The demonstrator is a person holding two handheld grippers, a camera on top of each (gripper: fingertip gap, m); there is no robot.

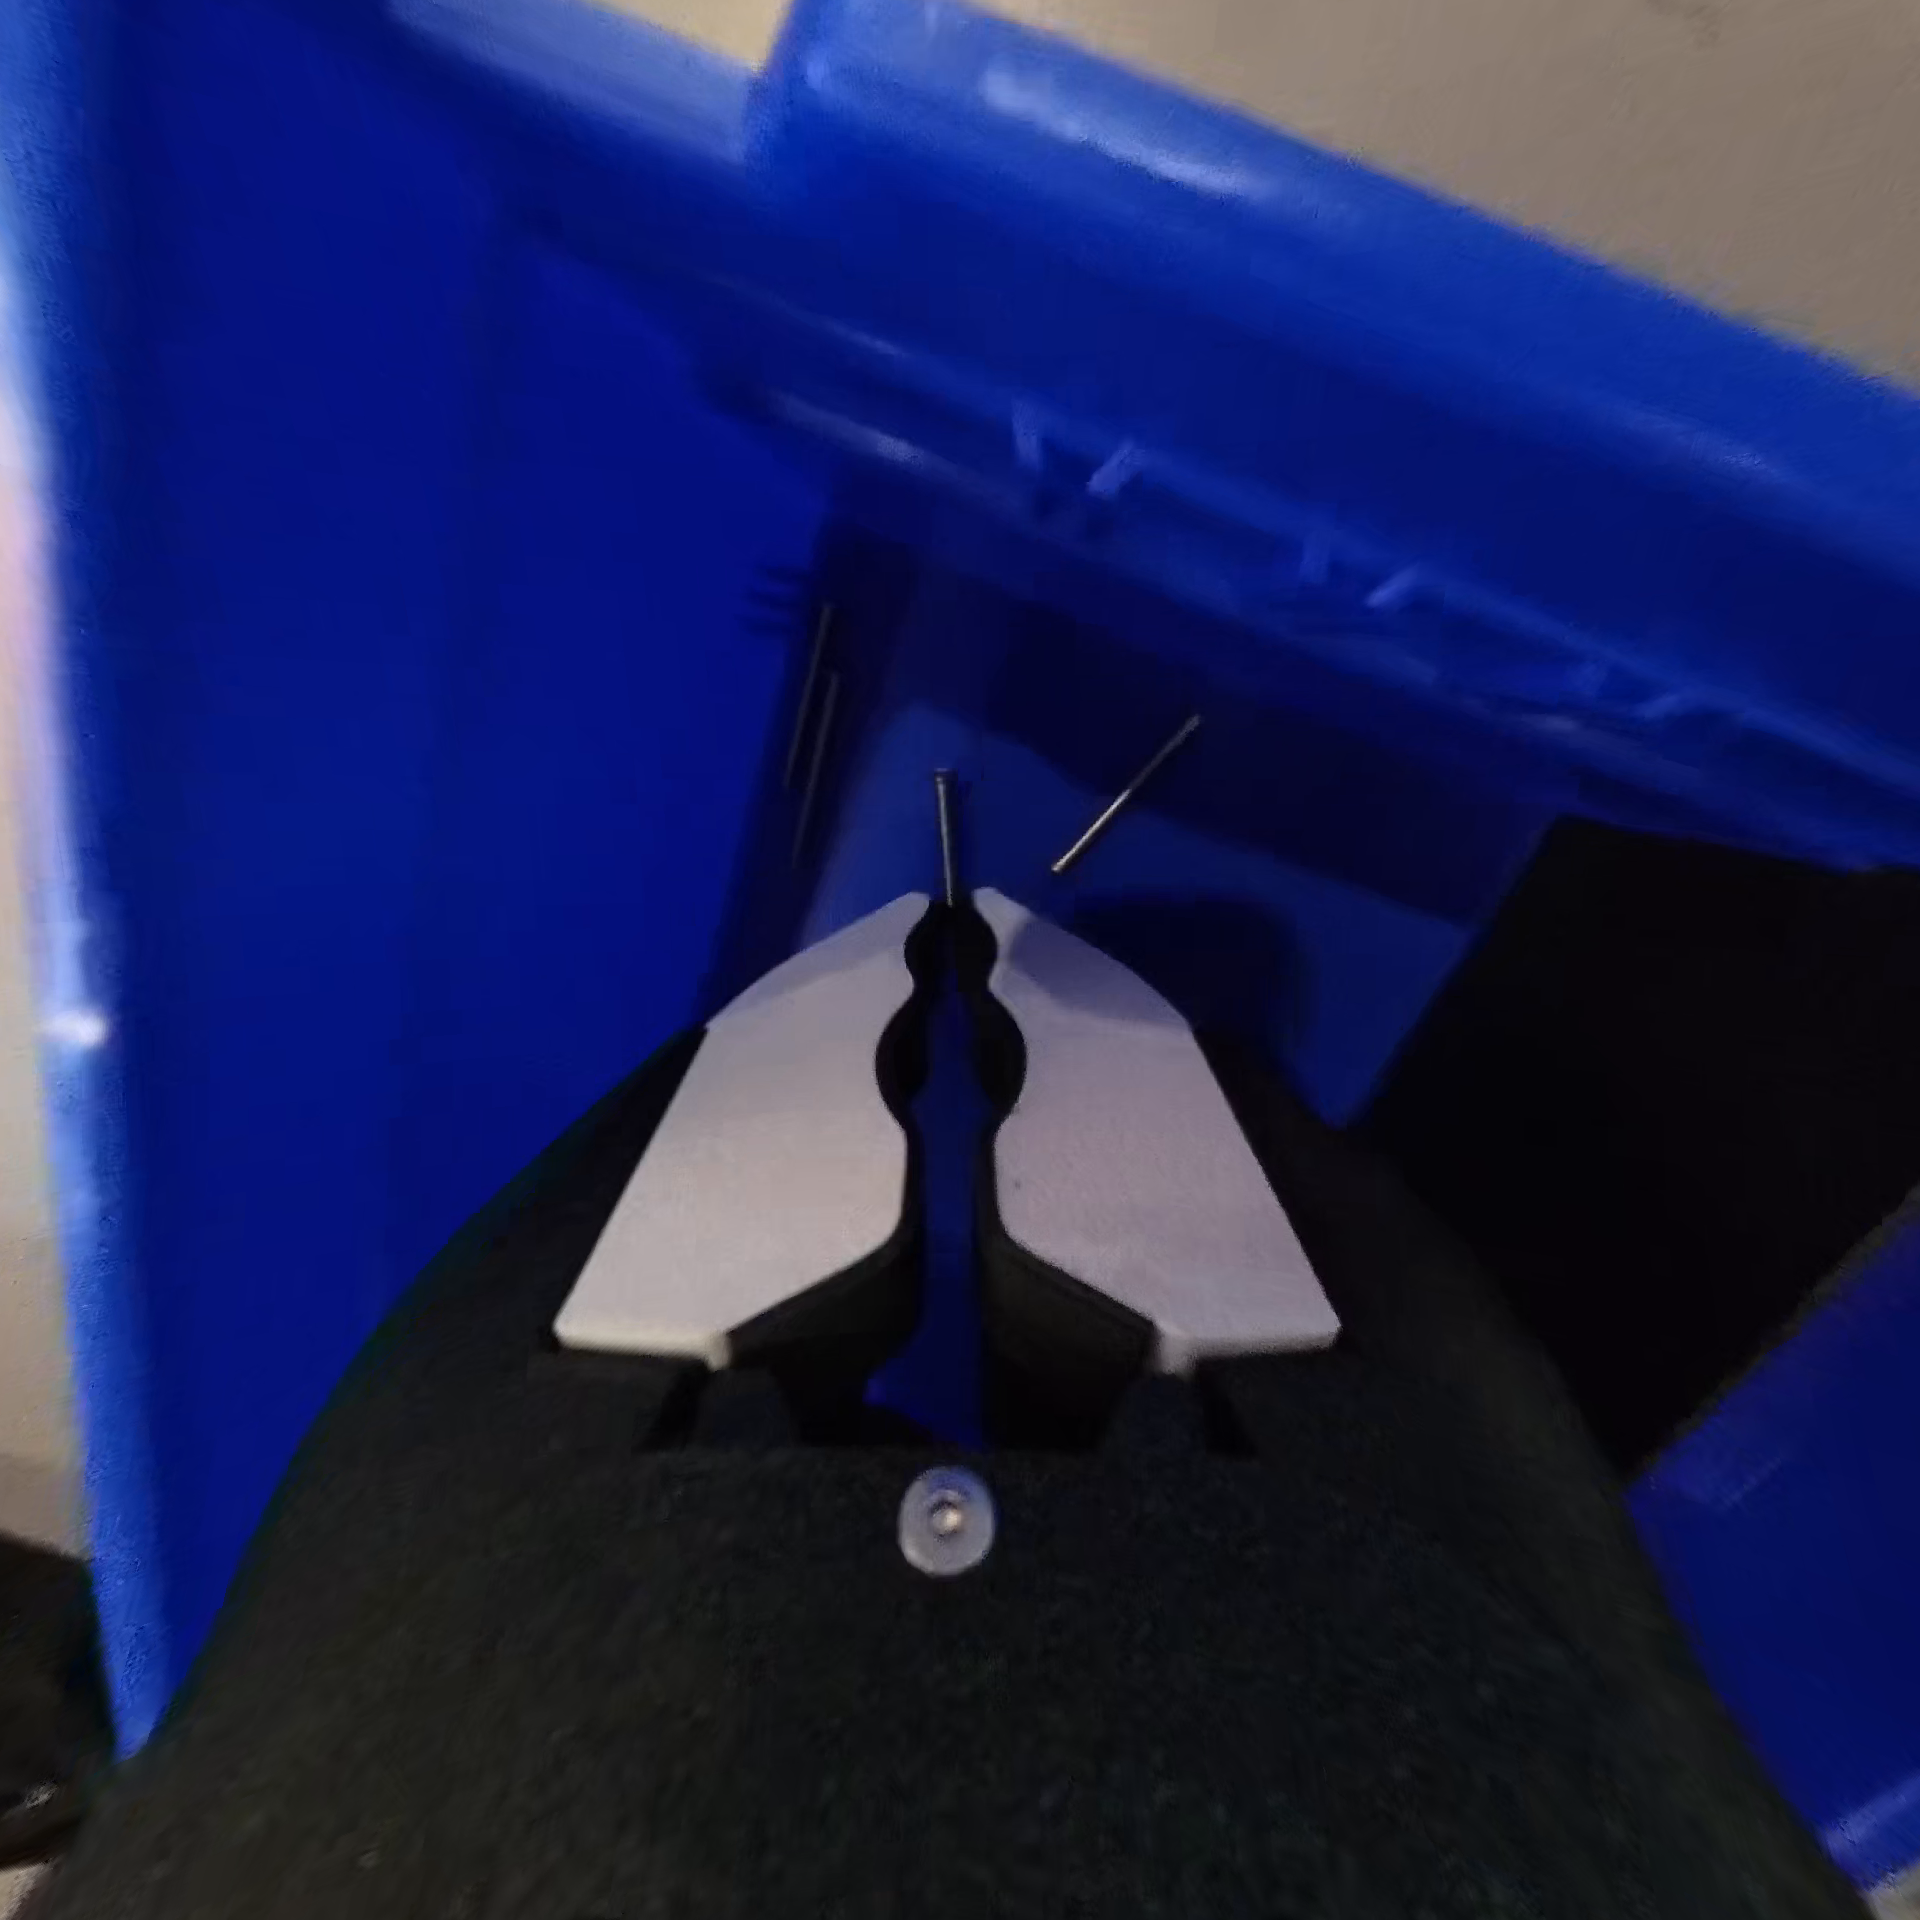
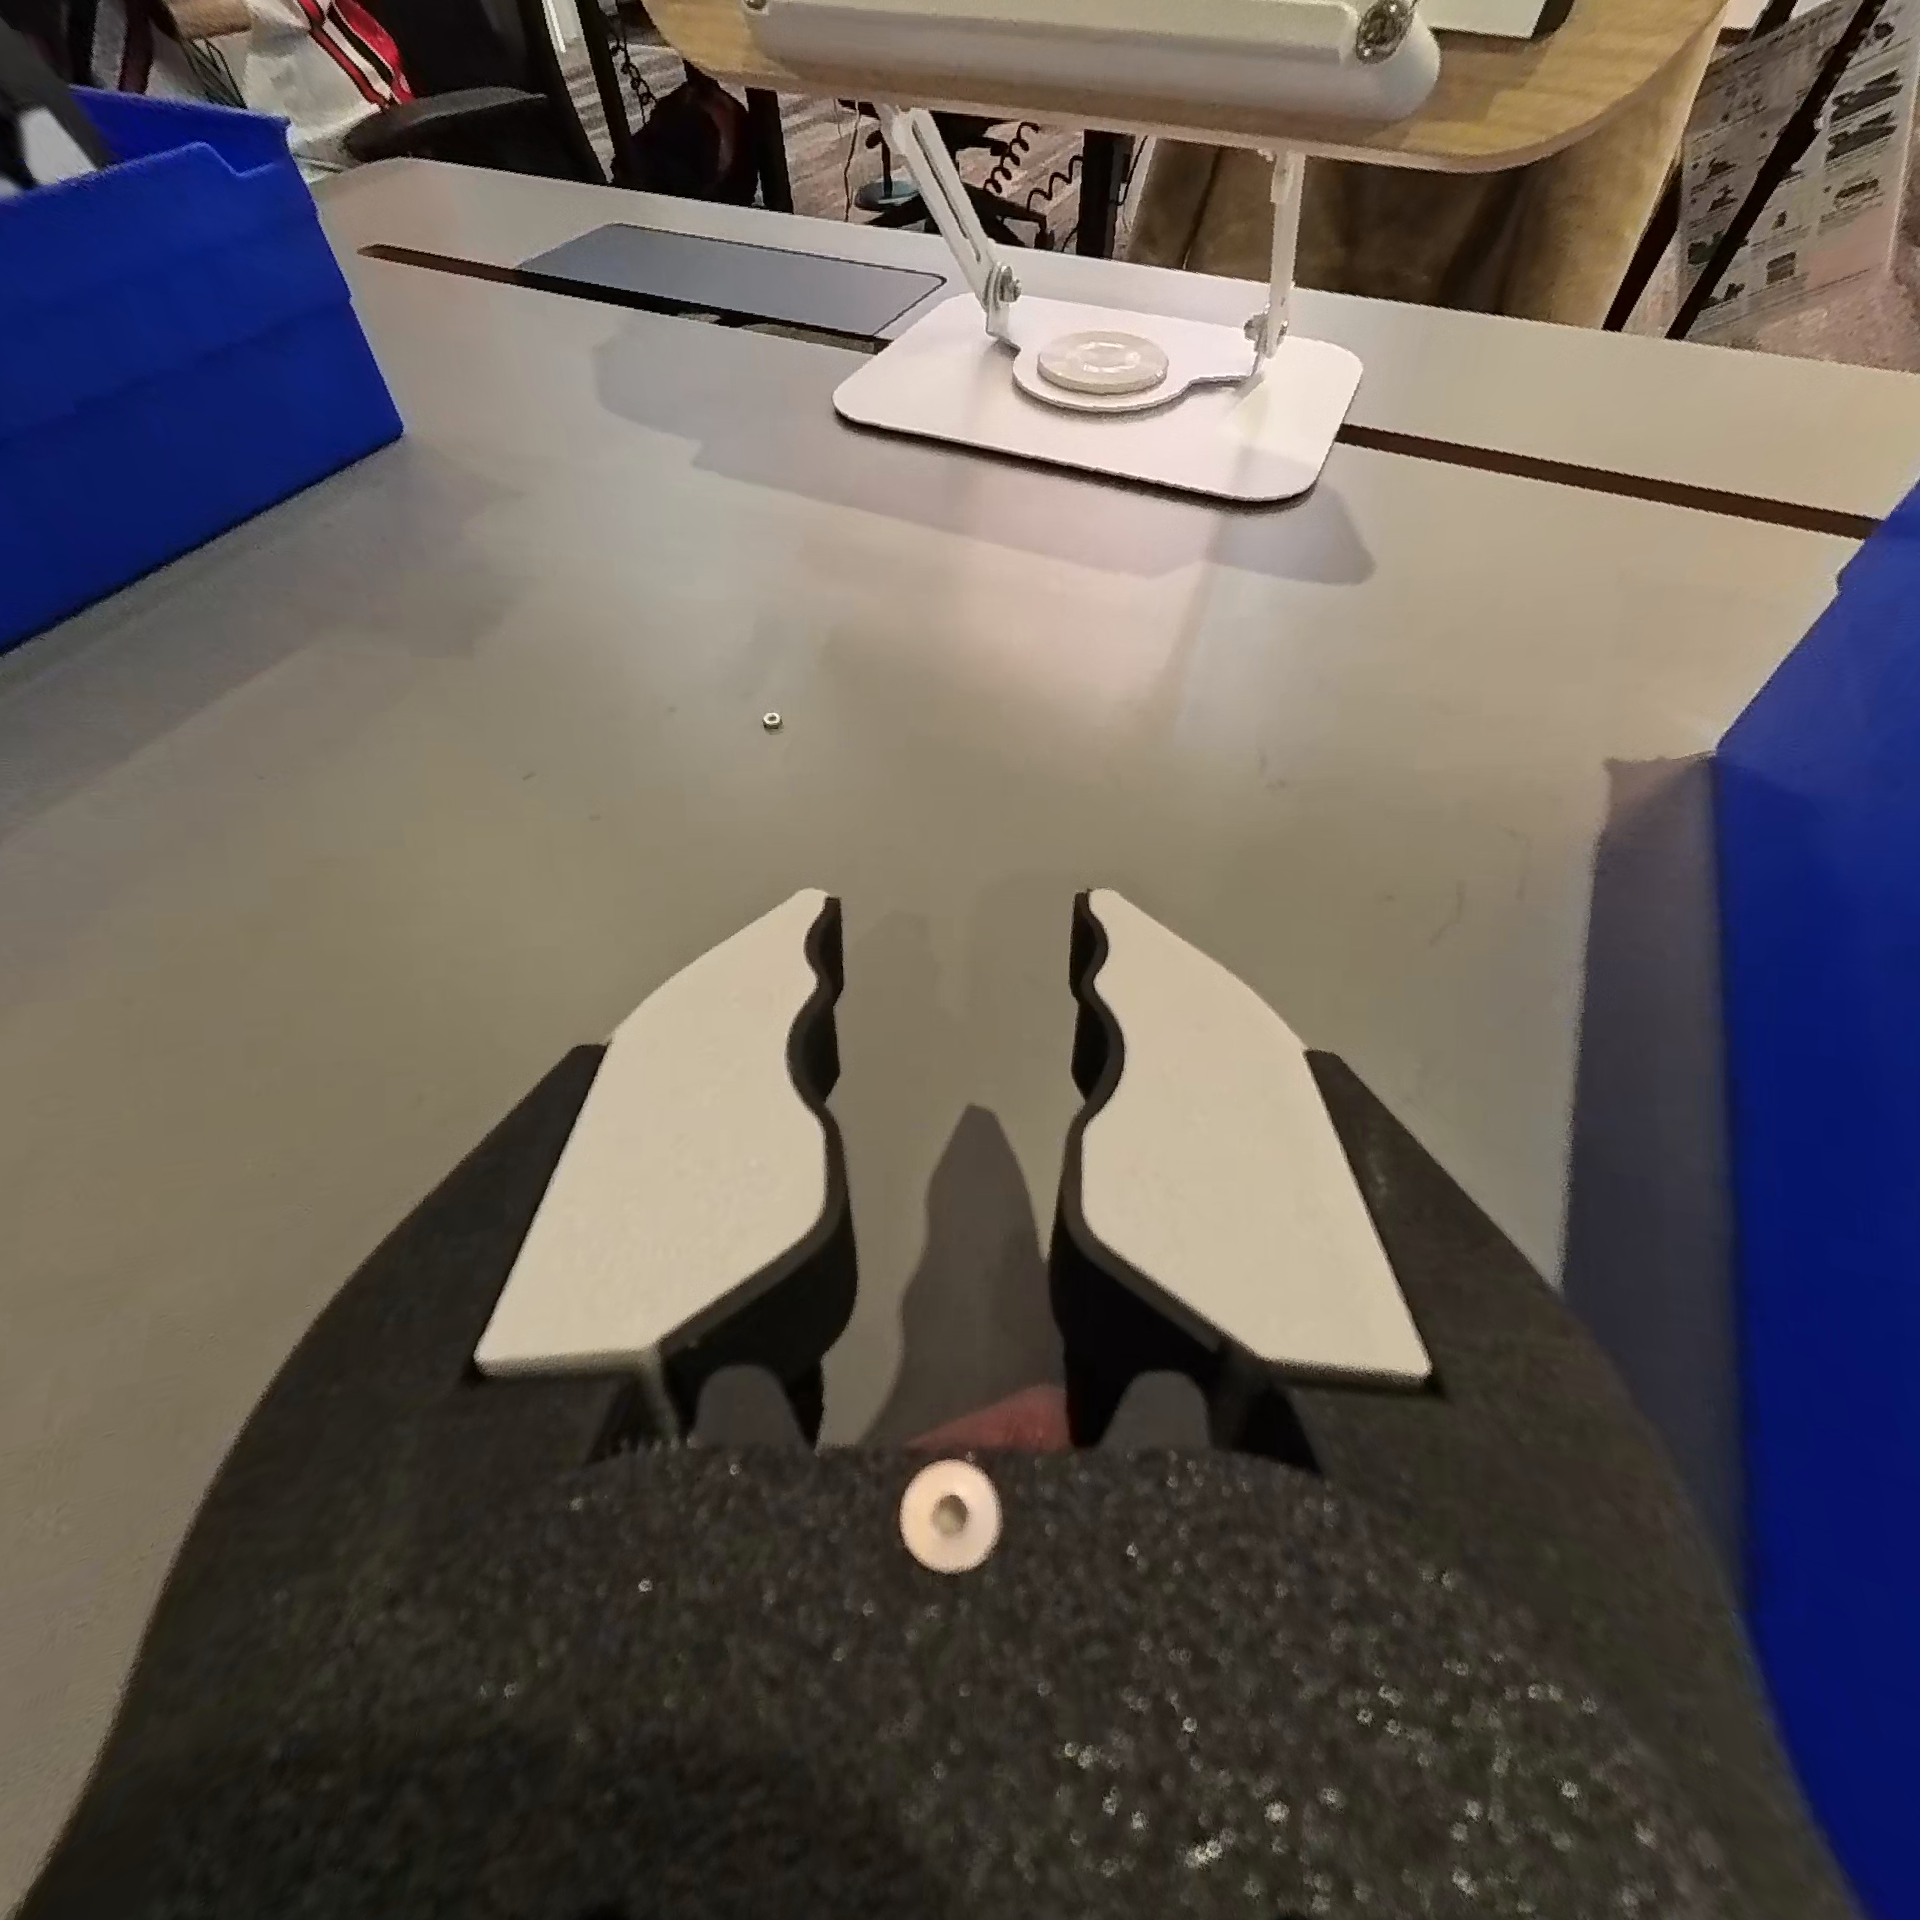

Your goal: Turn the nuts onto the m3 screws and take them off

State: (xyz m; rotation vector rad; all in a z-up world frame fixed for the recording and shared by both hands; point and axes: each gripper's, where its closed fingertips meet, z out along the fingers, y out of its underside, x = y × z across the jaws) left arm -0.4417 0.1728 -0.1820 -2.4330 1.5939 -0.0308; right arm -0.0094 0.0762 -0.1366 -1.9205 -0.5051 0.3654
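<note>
In the left wrist view my left gripper (image 1: 951,896) is inside a blue bin (image 1: 436,623), shut on a thin dark screw (image 1: 943,831) that sticks out past the fingertips. Another screw (image 1: 1124,795) lies loose on the bin floor just to the right, and two more (image 1: 816,707) lie along the left wall. The picture is blurred. In the right wrist view my right gripper (image 2: 956,909) is open and empty, low over the grey table (image 2: 520,831). A small silver nut (image 2: 772,719) lies on the table ahead of it, slightly left.
A blue bin (image 2: 156,364) stands at the left of the table and another blue bin (image 2: 1818,935) close on the right. A white stand base (image 2: 1101,405) sits at the far middle, with a dark flat panel (image 2: 727,275) behind it.
</note>
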